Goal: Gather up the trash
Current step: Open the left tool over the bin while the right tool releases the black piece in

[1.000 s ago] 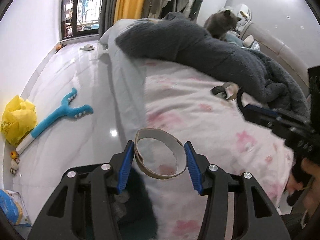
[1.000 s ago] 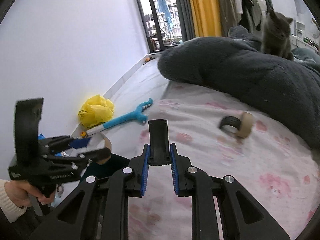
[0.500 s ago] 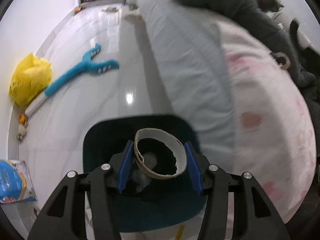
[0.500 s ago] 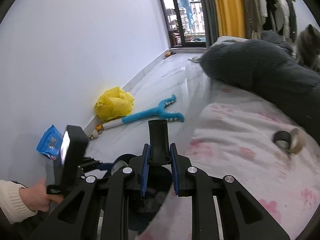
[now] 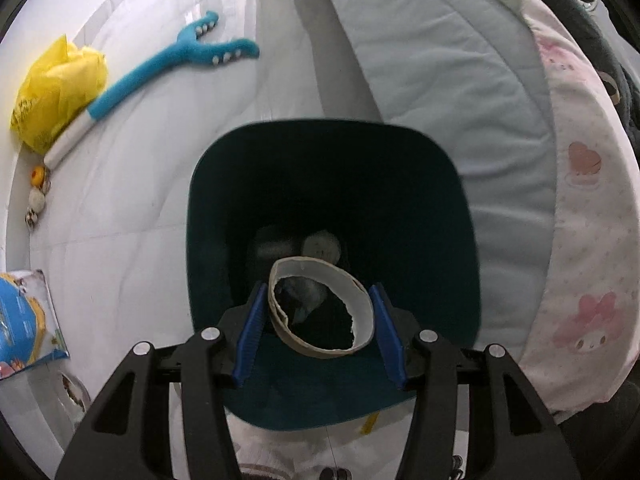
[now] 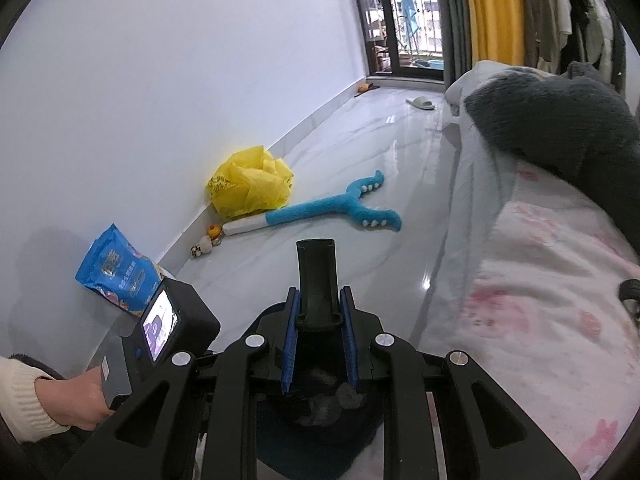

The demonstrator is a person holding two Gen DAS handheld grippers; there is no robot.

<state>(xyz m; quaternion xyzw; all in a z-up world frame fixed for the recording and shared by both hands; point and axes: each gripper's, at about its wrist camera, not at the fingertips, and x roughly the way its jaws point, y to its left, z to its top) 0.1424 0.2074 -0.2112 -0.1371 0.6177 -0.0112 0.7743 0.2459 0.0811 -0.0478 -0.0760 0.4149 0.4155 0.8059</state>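
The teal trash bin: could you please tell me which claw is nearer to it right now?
Left. The left claw, shut on the cardboard tape ring, hangs directly over the teal trash bin's opening. The right claw, gripping a black piece, is over the bin's near edge.

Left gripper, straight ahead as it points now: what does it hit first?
Probably the trash already lying in the teal bin, since the left gripper, holding the cardboard ring, points into its opening. Depth is unclear.

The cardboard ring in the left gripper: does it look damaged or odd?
Yes. The cardboard ring in the left gripper is squashed into an oval, and its inner edge is torn and ragged on the near right side. It hangs over the open bin.
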